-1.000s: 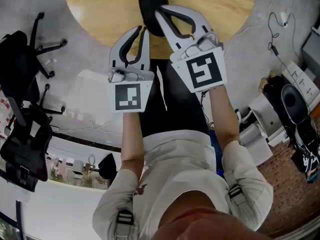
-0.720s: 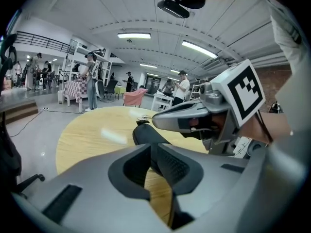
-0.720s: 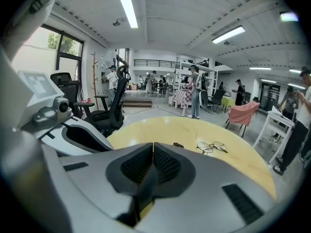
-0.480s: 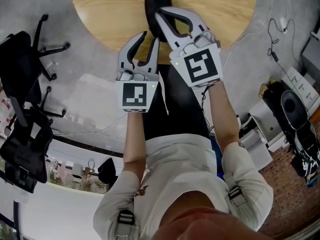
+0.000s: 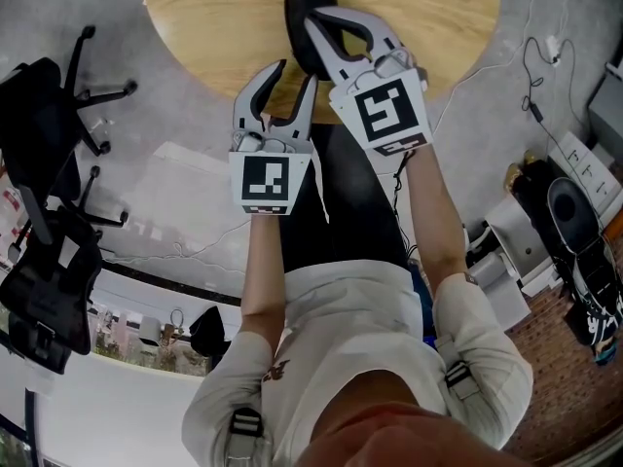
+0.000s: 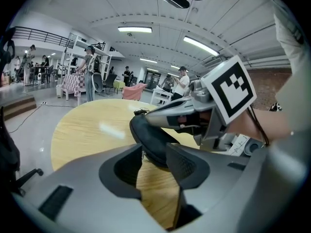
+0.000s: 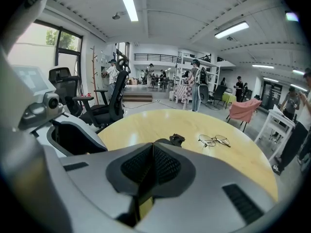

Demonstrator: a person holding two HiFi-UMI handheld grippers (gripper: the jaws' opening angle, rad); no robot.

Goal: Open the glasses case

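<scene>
A black glasses case (image 5: 300,3) sits at the near edge of the round wooden table (image 5: 214,8). My right gripper (image 5: 313,17) is shut on the case's top edge. In the left gripper view the case (image 6: 153,140) hangs tilted from the right gripper (image 6: 146,115). In the right gripper view the pads meet (image 7: 153,147), with a black bit of the case (image 7: 176,140) just past them. My left gripper (image 5: 297,71) has just been opening. Its jaws (image 6: 150,152) stand apart, and the case's near end lies just ahead of them, untouched.
A pair of wire-rimmed glasses (image 7: 215,140) lies further out on the table (image 7: 146,125). Black office chairs (image 5: 39,115) stand on the floor to the left. Cables and boxes (image 5: 574,193) lie to the right. People stand far back in the hall.
The left gripper's jaws were shut by the case's near end and now stand apart, off it. Both grippers edged toward the table. The right gripper stays shut on the case.
</scene>
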